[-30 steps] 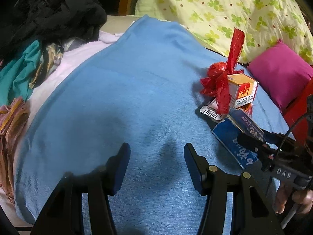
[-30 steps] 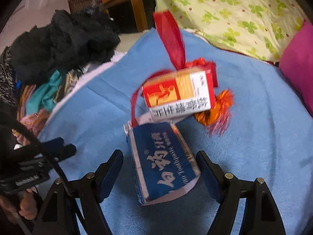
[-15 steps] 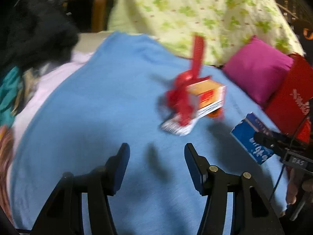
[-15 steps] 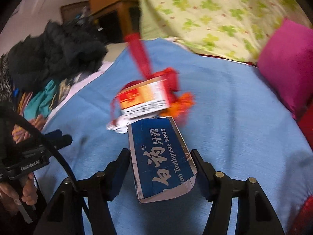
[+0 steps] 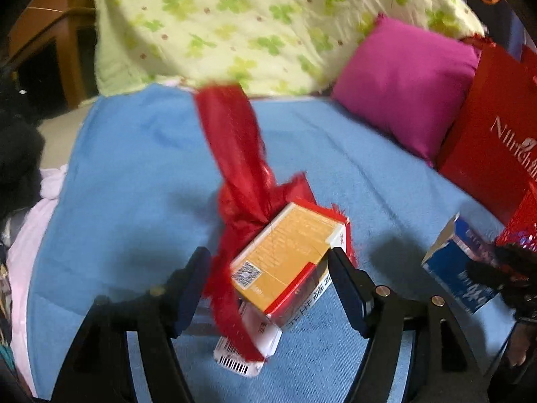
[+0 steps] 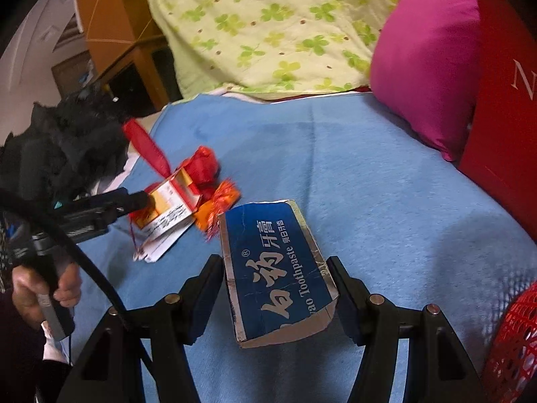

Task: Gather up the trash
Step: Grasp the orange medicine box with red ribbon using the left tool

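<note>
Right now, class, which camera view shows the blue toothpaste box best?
The right wrist view: the blue toothpaste box fills the middle, lettering readable, between the right gripper fingers. The left wrist view shows only part of it, blurred, at the right edge.

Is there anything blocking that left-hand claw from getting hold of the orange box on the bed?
Nothing solid. The left gripper has just been opening, and its jaws already straddle the orange box. Only the red ribbon drapes beside the box, between it and one finger, and might get pinched along with it.
</note>
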Demonstrator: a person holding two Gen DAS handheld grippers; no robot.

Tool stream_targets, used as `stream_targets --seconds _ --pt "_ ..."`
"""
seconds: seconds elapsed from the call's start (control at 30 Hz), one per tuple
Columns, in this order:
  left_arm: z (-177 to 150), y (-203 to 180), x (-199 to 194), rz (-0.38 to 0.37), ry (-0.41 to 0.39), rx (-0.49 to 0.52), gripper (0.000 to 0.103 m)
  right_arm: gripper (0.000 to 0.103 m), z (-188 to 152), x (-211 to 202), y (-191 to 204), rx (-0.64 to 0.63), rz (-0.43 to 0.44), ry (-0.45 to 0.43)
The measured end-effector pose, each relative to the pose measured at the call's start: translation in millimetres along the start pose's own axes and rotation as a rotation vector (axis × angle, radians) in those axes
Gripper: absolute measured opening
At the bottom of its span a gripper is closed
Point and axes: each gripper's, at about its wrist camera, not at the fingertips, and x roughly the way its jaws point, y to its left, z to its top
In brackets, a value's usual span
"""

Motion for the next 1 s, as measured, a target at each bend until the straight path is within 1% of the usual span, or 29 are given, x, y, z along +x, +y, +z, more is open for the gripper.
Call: stream_targets --seconds 0.03,0.13,0.17,0.2,0.23,0.3,0.4,0.43,0.57,0.67,0.77,0.87,0.93,1.0 --pt "0 -1 5 0.013 0.012 -0.001 0.073 0.066 1 0 -2 0.008 -0.001 -0.003" --pt "-4 -4 10 0.007 0.019 0.001 0.073 0.066 3 0 -3 0.004 -0.009 -0.014" --pt "-7 -7 10 0.007 0.019 0.008 0.071 0.066 4 -1 -2 0.0 -0.011 -0.019" --pt "-8 -9 9 0.005 0.018 0.016 0.064 0.066 4 -1 -3 -0.001 -0.011 -0.023" --pt "-10 -12 9 0.003 0.023 0.024 0.063 0.066 4 -2 -4 -0.001 -0.014 -0.029" --pt "-12 -18 9 0.027 0.033 0.038 0.061 0.066 6 -4 -6 0.0 -0.02 -0.042" --pt "-15 -28 5 0.045 0.02 0.056 0.06 0.065 7 -10 -9 0.007 -0.029 -0.061" --pt "-15 -32 1 0.053 0.014 0.055 0.06 0.066 7 -11 -10 0.011 -0.028 -0.066" --pt "-22 -40 -20 0.039 -0.019 0.032 0.059 0.065 9 -21 -13 0.016 -0.023 -0.096" --pt "-26 -47 -38 0.043 -0.04 0.022 0.059 0.066 10 -33 -14 0.008 -0.016 -0.132" --pt "-30 -56 -56 0.065 -0.062 0.02 0.059 0.066 10 -45 -14 0.006 -0.009 -0.165" --pt "-35 -71 -77 0.069 -0.098 0.029 0.059 0.066 9 -56 -14 0.002 -0.009 -0.189" --pt "-37 -74 -90 0.047 -0.123 0.025 0.059 0.066 9 -63 -13 -0.002 -0.007 -0.205" --pt "-41 -76 -105 0.0 -0.143 0.001 0.059 0.066 7 -73 -11 -0.011 -0.01 -0.226"
